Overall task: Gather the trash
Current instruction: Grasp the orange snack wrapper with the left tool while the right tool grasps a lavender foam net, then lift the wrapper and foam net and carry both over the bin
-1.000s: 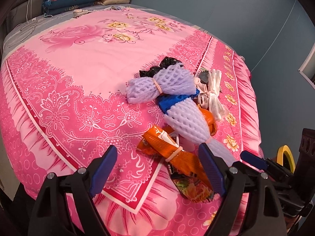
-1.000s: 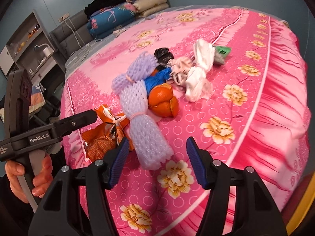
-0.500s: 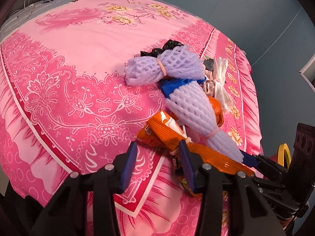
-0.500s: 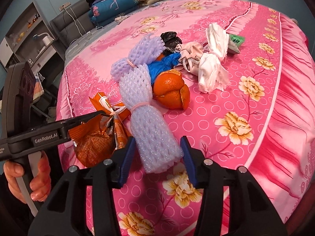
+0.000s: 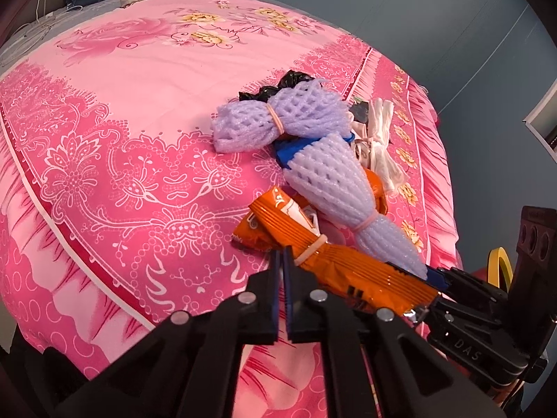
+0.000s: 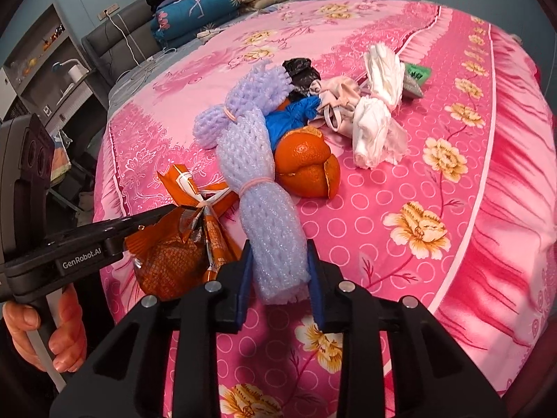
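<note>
A heap of trash lies on the pink bed cover [image 6: 400, 191]. It holds two purple foam nets, an orange peel [image 6: 306, 163], a blue bag [image 6: 289, 118], a black bag [image 6: 301, 73] and a white knotted bundle [image 6: 376, 118]. My right gripper [image 6: 278, 278] is closing; its blue pads touch both sides of the near purple foam net [image 6: 257, 181]. My left gripper [image 5: 281, 261] is shut, its tips pinching the edge of the orange snack wrapper [image 5: 348, 268] by its rubber band. In the right wrist view the left gripper [image 6: 163, 212] meets the crumpled wrapper [image 6: 170, 261].
A green packet [image 6: 416, 76] lies behind the white bundle. Folded quilts [image 6: 195, 10] are stacked at the headboard, and a shelf unit [image 6: 41, 62] stands to the left of the bed. The bed's edge drops off on the right. A hand [image 6: 66, 331] holds the left gripper's handle.
The left jaws went from wide open to shut at the orange wrapper, which now looks bunched up. The right gripper moved forward around the foam net's end and its jaws narrowed onto it.
</note>
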